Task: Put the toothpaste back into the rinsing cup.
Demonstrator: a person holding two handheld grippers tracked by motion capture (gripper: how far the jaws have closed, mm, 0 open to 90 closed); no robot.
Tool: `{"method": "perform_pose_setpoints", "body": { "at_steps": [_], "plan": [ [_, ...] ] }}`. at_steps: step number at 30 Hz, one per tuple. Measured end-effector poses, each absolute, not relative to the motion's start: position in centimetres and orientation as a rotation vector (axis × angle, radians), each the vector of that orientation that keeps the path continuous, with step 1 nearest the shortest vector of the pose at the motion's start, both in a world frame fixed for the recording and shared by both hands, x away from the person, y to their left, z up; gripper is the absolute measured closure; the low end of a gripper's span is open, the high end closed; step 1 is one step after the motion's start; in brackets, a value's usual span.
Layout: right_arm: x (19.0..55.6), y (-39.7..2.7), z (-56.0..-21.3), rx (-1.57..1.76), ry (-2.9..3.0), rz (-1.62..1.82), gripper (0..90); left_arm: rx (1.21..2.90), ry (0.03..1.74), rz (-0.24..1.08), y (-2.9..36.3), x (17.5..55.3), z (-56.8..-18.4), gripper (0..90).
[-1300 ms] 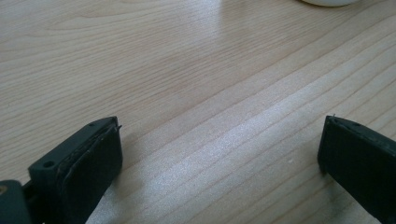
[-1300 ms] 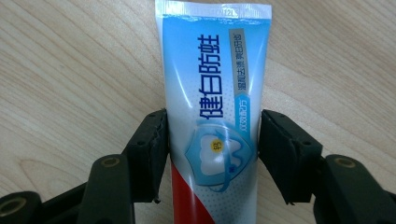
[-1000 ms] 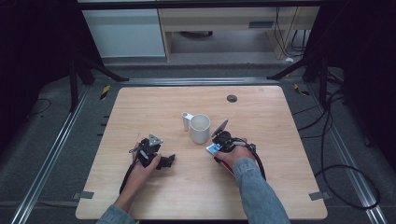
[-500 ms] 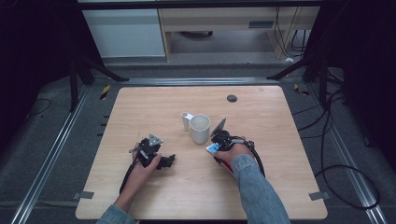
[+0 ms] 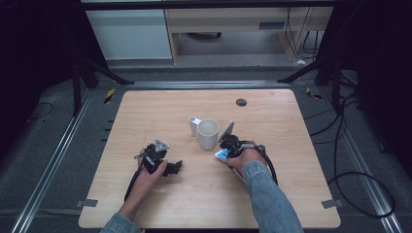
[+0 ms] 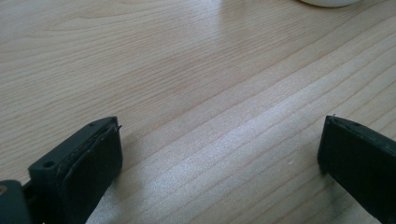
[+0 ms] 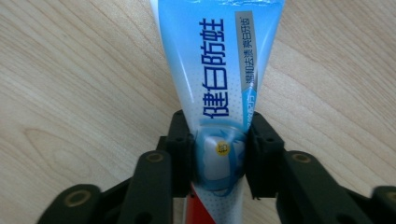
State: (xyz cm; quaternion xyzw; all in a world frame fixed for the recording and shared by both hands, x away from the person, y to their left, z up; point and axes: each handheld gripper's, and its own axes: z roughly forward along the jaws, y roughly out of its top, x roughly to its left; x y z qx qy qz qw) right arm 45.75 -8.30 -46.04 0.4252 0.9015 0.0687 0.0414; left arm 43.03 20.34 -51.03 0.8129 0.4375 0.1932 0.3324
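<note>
Left hand (image 5: 142,180): comes in from the bottom edge of the high view and rests low on the wooden surface (image 5: 160,111), left of centre, holding the left gripper.
Left gripper (image 5: 174,168): lies close to the surface, a grey three-cornered plate on top, its cable running back along the forearm.
Left fingers (image 6: 88,163): released; in the left gripper view the two black pads stand wide apart with bare wood grain between them and nothing held.
Small white piece (image 5: 194,124): stands upright on the surface just left of the mug, touching or nearly touching it; too small to tell what it is.
Mug (image 5: 208,134): white, upright, open mouth up, near the middle of the surface, between the two grippers; its base edge shows at the top of the left gripper view.
Right gripper (image 7: 219,151): just right of the mug in the high view, held by the right hand (image 5: 245,158) in a blue denim sleeve.
Right fingers (image 7: 180,151): clenched on a toothpaste tube.
Toothpaste tube (image 7: 219,70): blue and white with Chinese lettering, pinched across its narrow part, its wide flat end reaching away from the fingers above the wood; a red part shows below the grip.
Dark round disc (image 5: 241,102): on the far right part of the surface, well apart from everything else.
</note>
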Motion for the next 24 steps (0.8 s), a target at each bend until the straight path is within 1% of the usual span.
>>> {"method": "perform_pose_setpoints", "body": {
  "at_steps": [4,6,14,22,24],
  "plan": [
    [45.7,-8.4,-45.6,1.366,2.754,0.219,71.5,2.124,1.143,0.505,20.3,43.0,-51.0,0.0],
    [45.8,-8.6,-45.6,1.32,2.764,0.221,72.0,2.122,1.143,0.504,20.3,43.0,-51.0,0.0],
    [45.6,-8.3,-44.5,1.341,2.761,0.198,72.8,2.12,1.144,0.503,20.3,43.0,-51.0,0.0],
    [45.4,-8.7,-43.5,1.266,2.758,0.171,73.0,2.123,1.142,0.507,20.3,43.0,-51.0,0.0],
    [45.3,-8.7,-43.1,1.301,2.752,0.17,73.1,2.123,1.141,0.506,20.3,43.0,-51.0,0.0]
  ]
}}
